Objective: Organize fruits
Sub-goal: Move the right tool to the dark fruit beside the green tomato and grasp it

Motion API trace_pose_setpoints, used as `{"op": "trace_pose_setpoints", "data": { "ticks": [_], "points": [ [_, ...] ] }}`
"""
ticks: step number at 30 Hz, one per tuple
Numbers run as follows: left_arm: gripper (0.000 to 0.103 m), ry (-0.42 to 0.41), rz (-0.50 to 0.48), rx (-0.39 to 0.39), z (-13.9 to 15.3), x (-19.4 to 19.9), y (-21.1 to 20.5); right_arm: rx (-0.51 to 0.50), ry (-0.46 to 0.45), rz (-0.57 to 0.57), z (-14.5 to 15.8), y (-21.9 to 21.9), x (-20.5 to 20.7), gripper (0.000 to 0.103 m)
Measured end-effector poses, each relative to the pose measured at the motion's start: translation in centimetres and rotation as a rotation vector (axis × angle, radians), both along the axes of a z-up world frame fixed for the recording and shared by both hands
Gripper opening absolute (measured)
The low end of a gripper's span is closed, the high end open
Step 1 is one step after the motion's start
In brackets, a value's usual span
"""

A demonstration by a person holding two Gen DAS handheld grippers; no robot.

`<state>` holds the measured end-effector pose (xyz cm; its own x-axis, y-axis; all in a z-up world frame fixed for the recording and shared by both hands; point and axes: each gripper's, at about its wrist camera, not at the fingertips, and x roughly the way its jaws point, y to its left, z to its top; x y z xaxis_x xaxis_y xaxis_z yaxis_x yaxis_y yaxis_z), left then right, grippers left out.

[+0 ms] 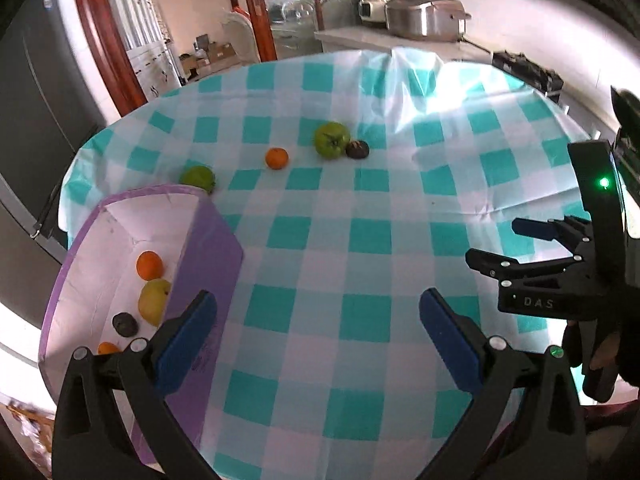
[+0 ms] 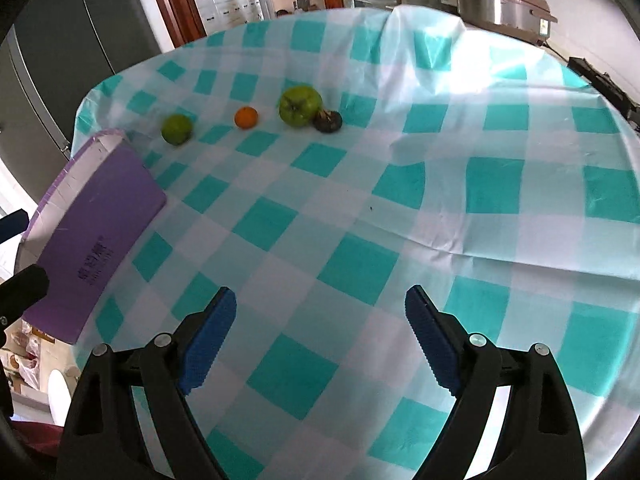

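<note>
On the checked tablecloth lie a big green tomato-like fruit (image 1: 331,140) (image 2: 300,105), a dark round fruit (image 1: 357,149) (image 2: 327,121) touching it, a small orange (image 1: 277,158) (image 2: 246,117) and a green fruit (image 1: 197,177) (image 2: 176,129). A purple box (image 1: 208,256) (image 2: 100,216) at the left holds an orange (image 1: 149,265), a yellow fruit (image 1: 154,301), a dark fruit (image 1: 125,323) and another orange (image 1: 107,348). My left gripper (image 1: 318,332) hovers open beside the box, nothing between its fingers. My right gripper (image 2: 320,336) (image 1: 520,248) is open over bare cloth.
The round table (image 2: 520,240) is covered with a teal and white cloth, creased at the back right. A counter with a silver cooker (image 1: 426,16) (image 2: 500,4) stands behind. A dark fridge (image 1: 36,100) is at the left, past the table's edge.
</note>
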<state>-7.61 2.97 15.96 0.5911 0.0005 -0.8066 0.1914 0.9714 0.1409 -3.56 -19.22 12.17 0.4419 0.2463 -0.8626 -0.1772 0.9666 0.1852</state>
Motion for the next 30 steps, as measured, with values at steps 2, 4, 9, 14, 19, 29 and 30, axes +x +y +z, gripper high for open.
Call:
{"op": "trace_pose_setpoints", "data": {
  "ticks": [2,4,9,14,19,29,30],
  "points": [
    [0.101,0.006,-0.005,0.004,-0.4,1.1,0.1,-0.007,0.013,0.000,-0.7,0.1,1.0,0.084],
    [0.101,0.008,0.000,0.000,-0.8,2.2,0.4,-0.021,0.021,0.008,-1.3,0.5,2.1,0.083],
    [0.101,0.055,0.032,-0.034,-2.7,7.1,1.4,-0.090,0.051,0.054,-3.1,1.7,6.2,0.083],
    [0.101,0.089,0.032,-0.092,-5.0,11.9,1.5,-0.121,0.051,0.049,-5.9,3.0,11.7,0.074],
    [0.101,0.073,0.048,-0.136,-7.2,15.6,1.2,-0.128,0.027,0.068,-8.0,4.8,17.5,0.067],
    [0.101,0.050,0.134,-0.215,-9.3,20.8,1.4,-0.129,-0.027,0.065,-10.2,5.6,25.2,0.060],
    [0.101,0.046,0.144,-0.223,-9.3,21.1,1.5,-0.129,-0.032,0.071,-10.3,5.6,25.6,0.059]
  ]
}}
